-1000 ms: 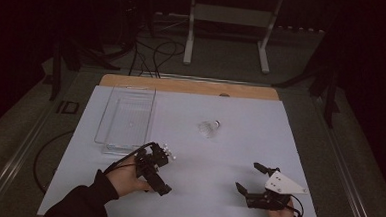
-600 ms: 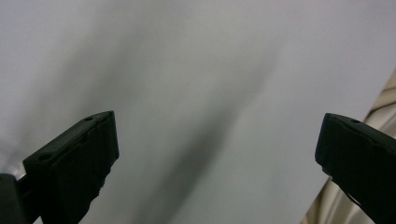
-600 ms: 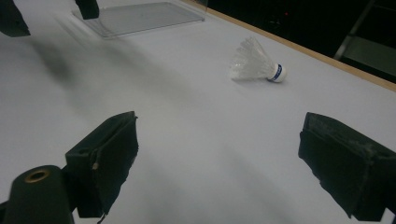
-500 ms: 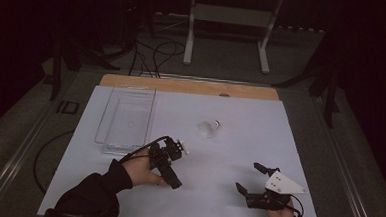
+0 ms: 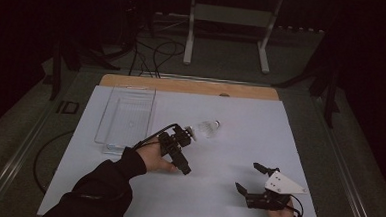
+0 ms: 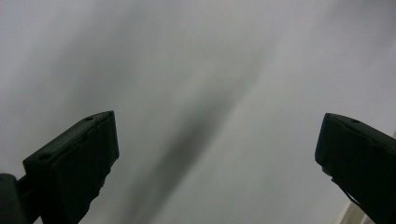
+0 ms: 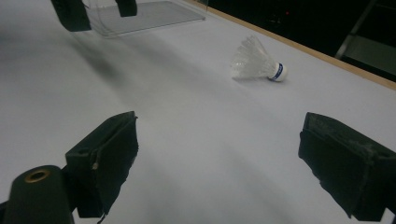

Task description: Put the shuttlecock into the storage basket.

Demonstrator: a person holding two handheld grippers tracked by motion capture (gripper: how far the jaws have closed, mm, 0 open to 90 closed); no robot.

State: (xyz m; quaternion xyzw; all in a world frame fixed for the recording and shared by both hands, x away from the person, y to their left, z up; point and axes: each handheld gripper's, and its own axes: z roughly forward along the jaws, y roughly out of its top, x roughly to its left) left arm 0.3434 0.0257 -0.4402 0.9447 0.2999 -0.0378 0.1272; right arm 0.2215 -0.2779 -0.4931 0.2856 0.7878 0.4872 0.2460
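A white shuttlecock [image 5: 209, 128] with a blue-banded cork lies on its side on the white table sheet, also in the right gripper view [image 7: 257, 63]. My left gripper [image 5: 179, 150] is held just left of it, pointing down at the sheet; in its own view [image 6: 217, 154] the jaws stand wide open over bare white surface with a dark shadow. Its jaws [image 7: 98, 11] hang in front of the tray. My right gripper [image 5: 247, 177] rests near the front right edge, open and empty, and faces the shuttlecock from a distance [image 7: 219, 163].
A clear plastic tray [image 5: 128, 117] lies at the back left of the sheet, also in the right gripper view [image 7: 149, 14]. A wooden strip [image 5: 189, 87] runs along the far edge. Beyond, on the floor, stand a white metal frame [image 5: 231, 15] and cables.
My left gripper has moved right and away from the person, closer to the shuttlecock. The right gripper has stayed where it was.
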